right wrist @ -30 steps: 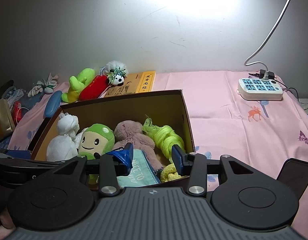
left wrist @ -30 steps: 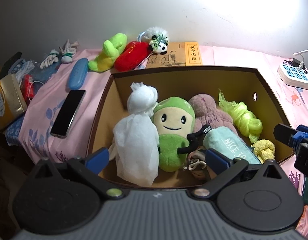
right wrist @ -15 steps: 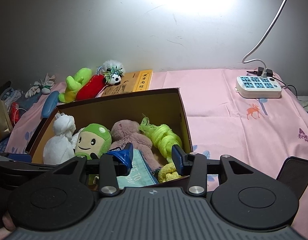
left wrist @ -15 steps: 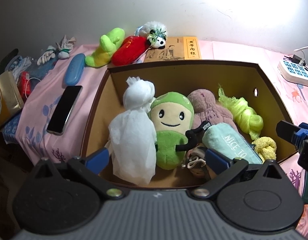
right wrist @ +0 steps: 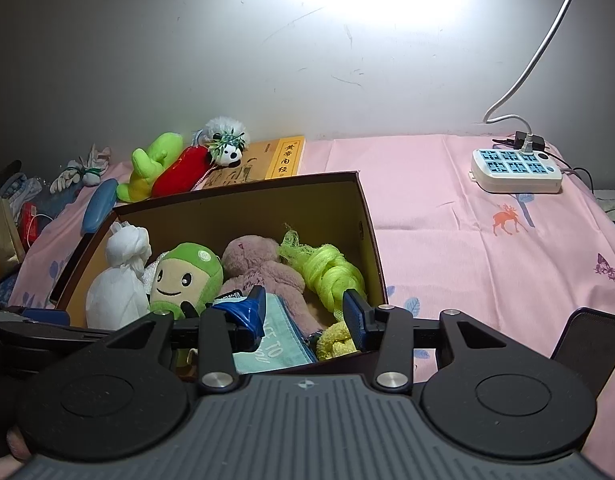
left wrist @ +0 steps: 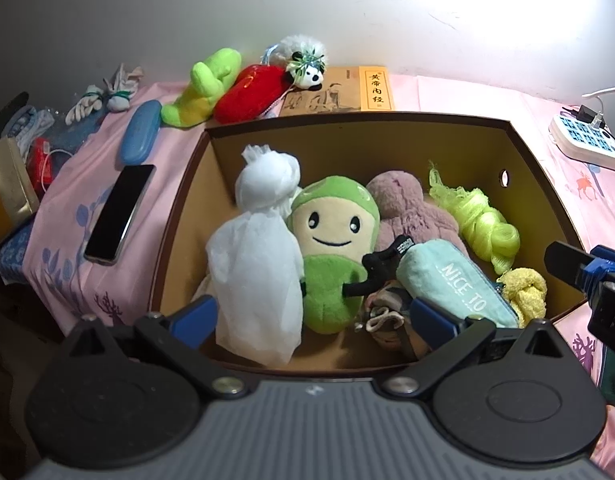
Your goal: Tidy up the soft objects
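A brown cardboard box (left wrist: 179, 216) on the pink cloth holds a white fabric bundle (left wrist: 255, 272), a green smiling plush (left wrist: 331, 248), a pink plush (left wrist: 403, 208), a neon green mesh knot (left wrist: 483, 224), a yellow towel knot (left wrist: 523, 292) and a mint pouch (left wrist: 447, 280). My left gripper (left wrist: 313, 316) hangs open over the box's near edge, nothing between its fingers. My right gripper (right wrist: 304, 312) is open over the box's (right wrist: 371, 240) near right corner, above the mint pouch (right wrist: 275, 344) and holding nothing. Behind the box lie a green plush (left wrist: 203, 88), a red plush (left wrist: 251, 92) and a small panda (left wrist: 303, 68).
A yellow book (left wrist: 347, 92) lies behind the box. Left of it are a blue glasses case (left wrist: 137, 136), a phone (left wrist: 117, 212), tied gloves (left wrist: 103, 96) and clutter at the table's edge. A power strip (right wrist: 515, 172) with its cable sits at the far right on the pink cloth (right wrist: 467, 248).
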Action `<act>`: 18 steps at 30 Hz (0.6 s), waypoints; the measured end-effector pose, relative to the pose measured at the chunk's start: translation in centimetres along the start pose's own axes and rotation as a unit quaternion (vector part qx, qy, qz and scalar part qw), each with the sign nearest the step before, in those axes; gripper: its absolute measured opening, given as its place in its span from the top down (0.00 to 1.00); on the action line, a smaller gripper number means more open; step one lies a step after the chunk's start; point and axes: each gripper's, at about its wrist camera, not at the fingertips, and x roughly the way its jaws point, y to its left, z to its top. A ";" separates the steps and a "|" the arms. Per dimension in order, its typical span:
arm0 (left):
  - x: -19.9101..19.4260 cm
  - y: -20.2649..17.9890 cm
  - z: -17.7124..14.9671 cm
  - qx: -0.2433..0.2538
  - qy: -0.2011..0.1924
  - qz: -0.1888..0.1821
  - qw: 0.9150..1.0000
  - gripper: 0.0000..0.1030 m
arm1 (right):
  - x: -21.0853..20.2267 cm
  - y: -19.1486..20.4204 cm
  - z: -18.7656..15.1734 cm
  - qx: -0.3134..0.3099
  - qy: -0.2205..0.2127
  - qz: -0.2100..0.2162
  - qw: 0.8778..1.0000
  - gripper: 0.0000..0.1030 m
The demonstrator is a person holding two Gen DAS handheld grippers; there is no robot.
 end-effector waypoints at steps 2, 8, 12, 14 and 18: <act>0.1 0.0 0.0 -0.001 0.003 -0.002 1.000 0.01 | 0.0 0.0 -0.1 -0.001 0.000 0.001 1.000 0.75; 0.3 0.1 -0.1 -0.006 0.009 -0.010 1.000 0.01 | -0.1 0.1 -0.2 -0.001 0.000 0.000 1.000 0.75; 0.4 0.0 -0.1 -0.006 0.013 -0.016 1.000 0.01 | -0.2 0.1 -0.2 0.000 0.000 0.000 1.000 0.75; 0.4 0.1 -0.1 -0.009 0.014 -0.023 1.000 0.01 | -0.2 0.1 -0.2 -0.001 -0.001 -0.001 1.000 0.75; 0.1 0.4 -0.2 -0.016 0.004 -0.032 0.999 0.01 | -0.3 0.1 -0.2 0.000 -0.002 0.000 1.000 0.75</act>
